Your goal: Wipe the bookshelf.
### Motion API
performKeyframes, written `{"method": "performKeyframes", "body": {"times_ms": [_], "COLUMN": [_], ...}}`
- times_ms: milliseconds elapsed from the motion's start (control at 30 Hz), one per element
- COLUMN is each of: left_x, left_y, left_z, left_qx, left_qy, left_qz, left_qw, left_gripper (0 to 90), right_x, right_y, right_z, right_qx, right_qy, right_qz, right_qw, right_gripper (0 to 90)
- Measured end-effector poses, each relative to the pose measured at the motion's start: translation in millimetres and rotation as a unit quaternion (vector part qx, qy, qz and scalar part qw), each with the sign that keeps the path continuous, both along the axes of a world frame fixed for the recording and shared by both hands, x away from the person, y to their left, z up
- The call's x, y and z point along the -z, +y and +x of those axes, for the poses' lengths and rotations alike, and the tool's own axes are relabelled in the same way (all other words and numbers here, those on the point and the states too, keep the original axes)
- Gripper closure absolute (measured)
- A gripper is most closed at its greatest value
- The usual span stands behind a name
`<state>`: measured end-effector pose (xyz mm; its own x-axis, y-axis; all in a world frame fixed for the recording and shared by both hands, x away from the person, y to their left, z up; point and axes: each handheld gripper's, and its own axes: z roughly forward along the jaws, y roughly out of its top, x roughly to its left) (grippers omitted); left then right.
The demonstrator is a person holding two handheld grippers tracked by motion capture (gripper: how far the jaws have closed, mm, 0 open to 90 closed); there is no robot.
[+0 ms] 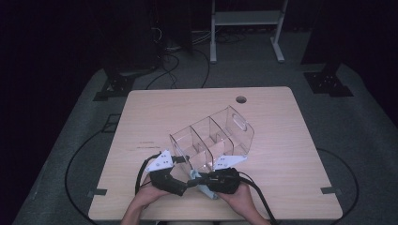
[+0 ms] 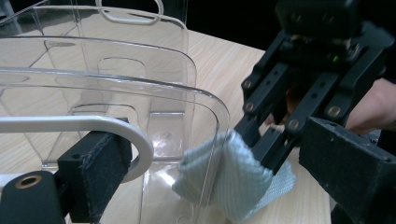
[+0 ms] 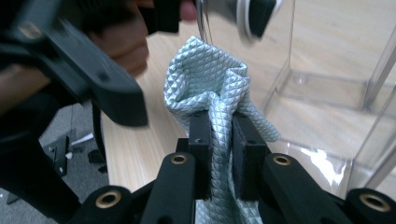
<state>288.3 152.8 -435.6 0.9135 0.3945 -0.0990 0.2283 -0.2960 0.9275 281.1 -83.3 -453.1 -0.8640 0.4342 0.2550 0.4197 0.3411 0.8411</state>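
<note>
The light wooden desk (image 1: 141,122) stands on a grey floor in a dark room, its wide left, right and far stretches bare apart from a round cable hole (image 1: 241,99) near the far edge — the action crowds the near edge, where the person's hands come in. A clear plastic organizer (image 1: 213,138) with dividers and a cut-out handle at its far end sits tilted at the middle of the desk, its near end lifted and its walls standing between the two grippers and the open desk beyond. The left gripper (image 1: 180,161) has its jaws about the organizer's near wall: in the left gripper view one padded jaw lies against the white-rimmed handle opening (image 2: 135,140) and the other stands apart at the right, so whether they are clenched I cannot tell. The right gripper (image 3: 219,154) is just beside it, nearly touching, jaws clamped on a pale blue-green textured cloth (image 3: 210,88) — the cloth bunches upward from the jaws and presses against the outside of the organizer's near wall, just above the desk's near edge. Black cables (image 1: 75,159) loop over the floor around the desk.
</note>
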Motion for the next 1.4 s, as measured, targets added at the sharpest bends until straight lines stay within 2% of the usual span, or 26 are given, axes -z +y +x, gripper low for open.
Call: {"method": "performKeyframes", "body": {"times_ms": [133,333,367,500,533,633,667,767,867,900,1000,1100,1133,1267,1333,1400], "left_x": [0.1,0.5,0.3,-0.4,-0.3,0.2,0.4,0.4,0.3,0.2,-0.3,-0.2,0.2,1.1,1.0,1.2], "left_y": [-0.2,-0.2,0.0,0.3,0.1,0.2,0.6,1.1,0.9,1.0,1.6,1.2,0.7,-0.3,-0.3,-0.6], "left_z": [-0.2,0.3,0.3,0.2,0.1,0.6,0.6,0.3,0.3,0.6,0.6,0.7,0.3,0.3,0.2,-0.5], "left_qx": [0.001,0.001,0.001,-0.002,-0.001,0.0,-0.001,-0.002,-0.004,-0.005,-0.004,-0.004,-0.003,-0.005,-0.005,-0.008], "left_qy": [0.001,0.001,0.0,0.001,0.0,0.001,0.001,0.002,0.001,-0.001,-0.002,-0.001,0.002,-0.001,-0.002,-0.004], "left_qz": [0.004,0.006,0.006,0.003,0.003,0.01,0.009,0.008,0.007,0.006,0.006,0.007,0.01,0.01,0.011,0.011], "left_qw": [1.0,1.0,1.0,1.0,1.0,0.9999,1.0,1.0,1.0,1.0,1.0,1.0,0.9999,0.9999,0.9999,0.9999], "left_gripper": [8.8,8.8,8.8,8.9,8.9,8.9,8.8,8.9,8.8,8.8,8.9,8.8,8.8,8.5,8.6,8.6], "right_x": [2.9,25.2,25.6,17.0,8.8,13.5,16.7,31.3,34.2,32.2,19.9,15.0,17.6,34.8,36.0,32.5], "right_y": [2.2,11.1,11.3,9.4,7.1,9.2,10.5,17.2,18.1,17.2,10.6,9.8,10.8,17.4,16.6,14.1], "right_z": [0.5,4.2,4.3,2.7,2.5,4.5,5.4,7.2,7.7,7.6,6.9,7.4,7.5,7.5,8.0,7.7], "right_qx": [-0.002,-0.003,-0.002,-0.002,0.001,0.001,0.001,0.001,0.002,0.004,0.009,0.01,0.009,0.005,0.006,0.008], "right_qy": [0.002,0.026,0.03,0.017,0.012,0.018,0.022,0.033,0.039,0.036,0.026,0.019,0.02,0.025,0.031,0.023], "right_qz": [0.004,-0.034,-0.035,-0.027,-0.013,-0.013,-0.018,-0.052,-0.059,-0.058,-0.024,-0.019,-0.021,-0.059,-0.059,-0.057], "right_qw": [1.0,0.9991,0.9989,0.9995,0.9999,0.9998,0.9996,0.9981,0.9975,0.9977,0.9994,0.9996,0.9995,0.9979,0.9978,0.9981], "right_gripper": [79.4,79.4,79.4,79.4,79.4,79.4,79.4,79.3,79.3,79.3,79.3,79.3,79.3,78.9,79.0,79.0]}}
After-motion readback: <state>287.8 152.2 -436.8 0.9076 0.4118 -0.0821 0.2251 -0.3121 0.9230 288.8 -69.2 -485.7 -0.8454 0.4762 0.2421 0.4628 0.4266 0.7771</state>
